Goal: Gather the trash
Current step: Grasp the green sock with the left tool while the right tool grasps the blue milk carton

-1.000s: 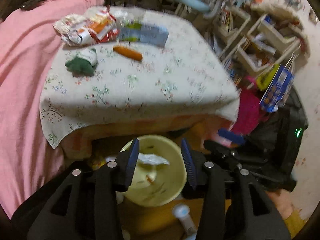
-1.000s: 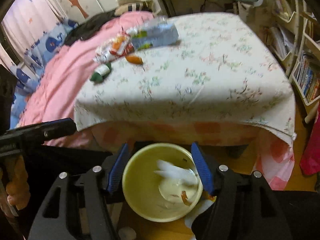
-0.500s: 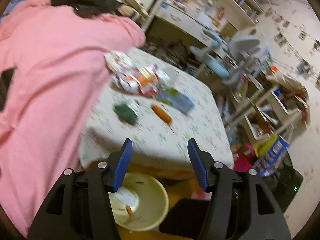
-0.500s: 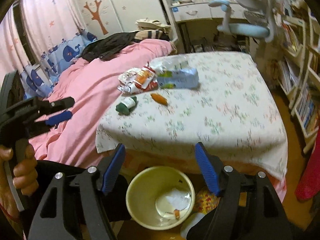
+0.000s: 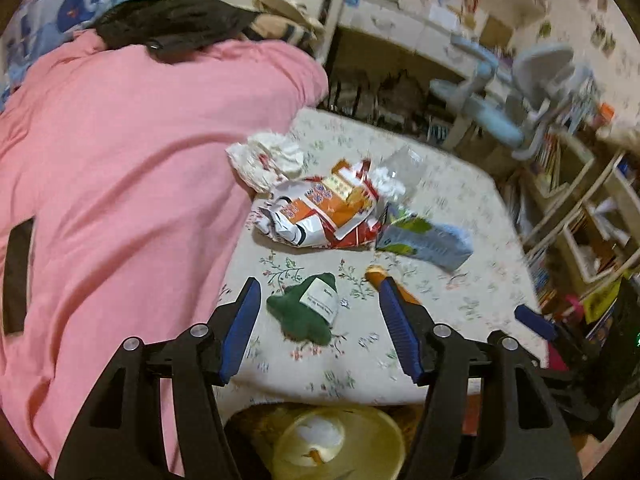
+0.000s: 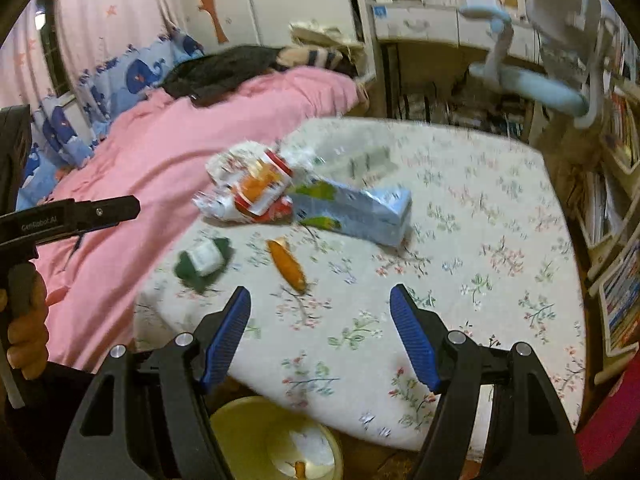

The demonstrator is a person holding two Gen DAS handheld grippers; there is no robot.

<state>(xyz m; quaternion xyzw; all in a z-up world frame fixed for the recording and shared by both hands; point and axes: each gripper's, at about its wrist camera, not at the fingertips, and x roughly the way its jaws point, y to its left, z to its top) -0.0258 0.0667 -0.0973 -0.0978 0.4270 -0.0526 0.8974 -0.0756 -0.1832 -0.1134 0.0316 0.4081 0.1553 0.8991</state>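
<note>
On the floral-cloth table (image 5: pixel 440 320) lie a green wrapper with a white label (image 5: pixel 306 312), an orange wrapper (image 5: pixel 376 274), a red, orange and white snack bag (image 5: pixel 320 212), a blue and green carton (image 5: pixel 428 240) and crumpled white paper (image 5: pixel 264 160). My left gripper (image 5: pixel 318 286) hovers over the table's near edge. Its jaws are opening, and the green wrapper shows between them untouched. My right gripper (image 6: pixel 319 292) is open over bare cloth, short of the orange wrapper (image 6: pixel 286 266) and the green wrapper (image 6: pixel 202 262). A yellow bin (image 6: pixel 256 432) holding white scraps stands on the floor below both grippers.
A bed under a pink cover (image 5: pixel 120 200) borders the table on the left, with a black garment (image 6: pixel 224 68) on it. A pale blue desk chair (image 6: pixel 532 80) and cluttered shelves (image 5: pixel 592 208) stand right of the table. A hand (image 6: pixel 24 320) holds the left gripper's handle.
Both grippers have risen from over the yellow bin to the table's near edge, and the bin has slid to the bottom of both views. Both pairs of jaws stand wider.
</note>
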